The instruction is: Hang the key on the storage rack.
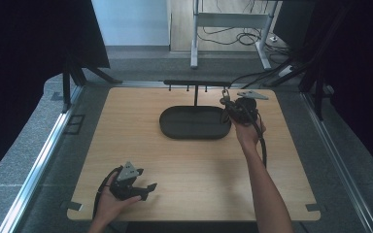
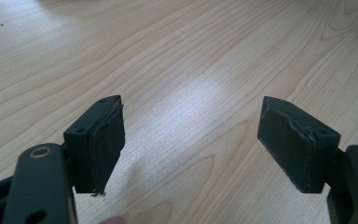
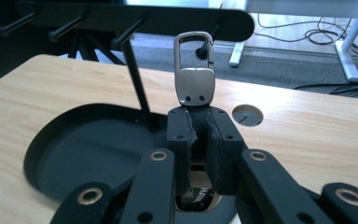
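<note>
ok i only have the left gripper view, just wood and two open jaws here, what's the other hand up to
Observer: The right gripper is shut on a key clip, a silver snap hook on a dark strap.
Operator: where's it holding that
Observer: Up at the far right end of the hook rack, beside the black oval tray under the rack.
Operator: is it on a peg yet
Observer: Not yet. In the right gripper view the clip's loop stands upright in line with a peg, but I cannot tell whether they touch.
Operator: and my gripper
Observer: In the high view the left gripper sits low over the table near its front left corner, far from the rack.
</note>
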`<control>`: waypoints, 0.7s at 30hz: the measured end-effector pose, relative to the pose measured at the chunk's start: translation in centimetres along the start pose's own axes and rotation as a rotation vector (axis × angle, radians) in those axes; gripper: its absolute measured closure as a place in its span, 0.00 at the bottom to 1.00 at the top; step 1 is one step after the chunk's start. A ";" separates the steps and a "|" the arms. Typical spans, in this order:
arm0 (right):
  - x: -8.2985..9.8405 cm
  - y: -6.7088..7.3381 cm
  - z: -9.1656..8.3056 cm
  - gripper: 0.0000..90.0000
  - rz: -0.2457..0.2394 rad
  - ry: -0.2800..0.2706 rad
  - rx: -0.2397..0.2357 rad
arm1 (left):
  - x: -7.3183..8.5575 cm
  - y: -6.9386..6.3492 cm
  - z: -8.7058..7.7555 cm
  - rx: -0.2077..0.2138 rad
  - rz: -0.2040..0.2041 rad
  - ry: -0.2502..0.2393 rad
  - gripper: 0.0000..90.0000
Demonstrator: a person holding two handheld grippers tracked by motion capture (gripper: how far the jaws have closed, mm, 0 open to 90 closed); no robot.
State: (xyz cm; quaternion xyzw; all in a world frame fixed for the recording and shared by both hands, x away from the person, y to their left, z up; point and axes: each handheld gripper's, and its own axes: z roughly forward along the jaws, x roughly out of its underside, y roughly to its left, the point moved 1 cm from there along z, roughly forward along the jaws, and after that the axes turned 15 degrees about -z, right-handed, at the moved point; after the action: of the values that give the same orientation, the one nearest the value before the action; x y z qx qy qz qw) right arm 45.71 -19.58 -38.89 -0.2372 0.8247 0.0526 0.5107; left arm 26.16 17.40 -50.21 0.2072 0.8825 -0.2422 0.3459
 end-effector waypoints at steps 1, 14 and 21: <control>0.0 -0.1 0.2 0.89 0.001 0.000 0.000 | 0.0 0.0 0.0 0.000 0.000 -0.001 0.26; 0.4 -0.3 2.4 0.89 0.029 0.015 0.019 | 0.0 0.1 -0.1 -0.001 -0.003 -0.003 0.26; 0.8 -0.3 3.3 0.89 0.025 0.033 0.020 | 0.1 0.1 -0.1 -0.001 -0.003 0.000 0.26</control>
State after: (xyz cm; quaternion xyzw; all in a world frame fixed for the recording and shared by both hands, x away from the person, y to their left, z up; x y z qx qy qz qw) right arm 48.22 -19.02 -41.11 -0.2225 0.8365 0.0468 0.4987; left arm 26.14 17.55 -50.25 0.2058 0.8828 -0.2425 0.3458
